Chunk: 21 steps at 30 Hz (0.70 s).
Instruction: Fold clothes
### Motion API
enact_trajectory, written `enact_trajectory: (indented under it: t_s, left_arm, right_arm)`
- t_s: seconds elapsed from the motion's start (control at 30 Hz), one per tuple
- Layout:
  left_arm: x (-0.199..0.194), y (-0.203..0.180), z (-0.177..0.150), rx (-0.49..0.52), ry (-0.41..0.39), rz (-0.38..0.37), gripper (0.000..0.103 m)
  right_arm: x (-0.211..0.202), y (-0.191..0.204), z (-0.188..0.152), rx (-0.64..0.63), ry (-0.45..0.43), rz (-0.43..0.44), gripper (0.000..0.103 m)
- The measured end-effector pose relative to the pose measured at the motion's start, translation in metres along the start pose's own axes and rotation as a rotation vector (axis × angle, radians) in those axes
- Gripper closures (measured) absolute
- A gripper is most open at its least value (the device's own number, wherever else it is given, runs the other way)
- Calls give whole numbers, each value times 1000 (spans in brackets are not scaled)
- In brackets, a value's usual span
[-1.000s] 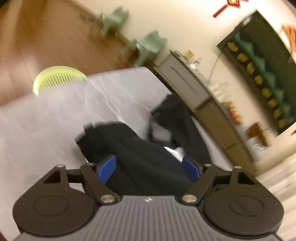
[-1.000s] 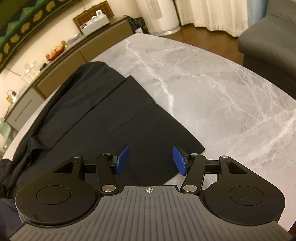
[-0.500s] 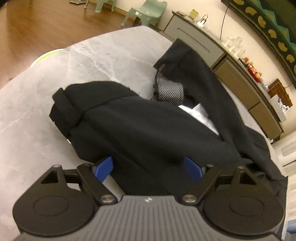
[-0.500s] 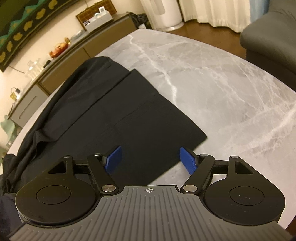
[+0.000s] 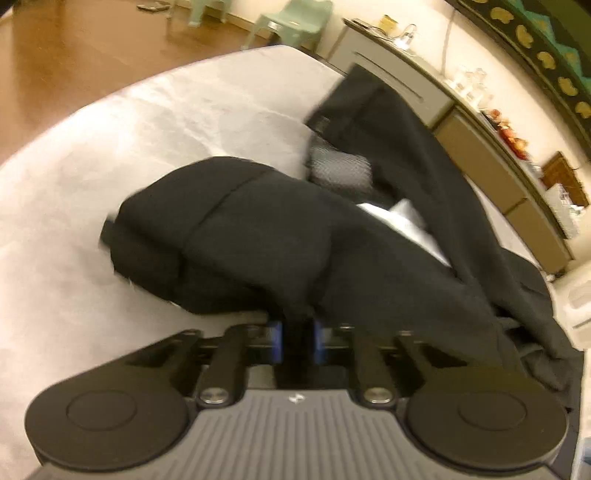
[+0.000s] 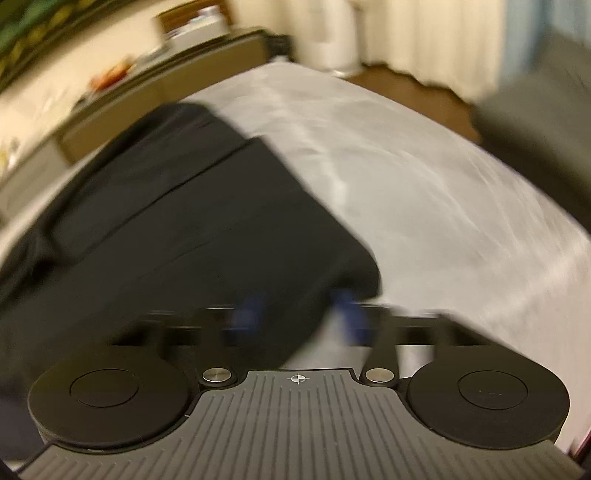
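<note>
**Left wrist view.** At 6 o'clock the left gripper (image 5: 297,339) was closing. Its blue pads stood nearly together, with a fold of the black trousers (image 5: 258,236) pinched between them. Beyond the pads the waist end lay bunched in a rounded heap on the grey marble table (image 5: 92,166). Pale pocket lining (image 5: 402,218) was exposed toward 2 o'clock. From that heap the garment's long axis ran off toward 4 o'clock, and a second length of cloth reached up toward 1 o'clock. Farther off stood a sideboard (image 5: 480,155), and at 12 o'clock a green chair (image 5: 295,14).

**Right wrist view (strongly blurred).** At 6 o'clock the right gripper (image 6: 297,317) was also closing. Its blue pads were smeared and stood apart, with the near hem corner of the trousers (image 6: 184,221) between them. The legs lay flat, their long axis running from the hem at 6 o'clock toward 10 o'clock. Bare tabletop (image 6: 443,203) filled the sector from 1 to 4 o'clock. Beyond it were a dark sofa (image 6: 535,129) and pale curtains (image 6: 424,33).
</note>
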<state>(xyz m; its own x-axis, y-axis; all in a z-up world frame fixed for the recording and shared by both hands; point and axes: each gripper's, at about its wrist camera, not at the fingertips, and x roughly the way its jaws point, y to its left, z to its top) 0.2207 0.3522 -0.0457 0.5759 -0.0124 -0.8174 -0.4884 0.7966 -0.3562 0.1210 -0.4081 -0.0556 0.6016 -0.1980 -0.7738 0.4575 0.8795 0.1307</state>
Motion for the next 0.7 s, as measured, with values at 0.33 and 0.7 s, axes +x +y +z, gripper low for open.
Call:
enact_trajectory:
  t_s: [0.33,0.7]
  left_arm:
    - [-120,12,36,11,-380,-536,97]
    - [-74,87,-52,-45,-7,-173,94]
  right_arm:
    - [-85,-12,41,160,-444,212,103]
    - [-54,-36,-5,115,-110,151,103]
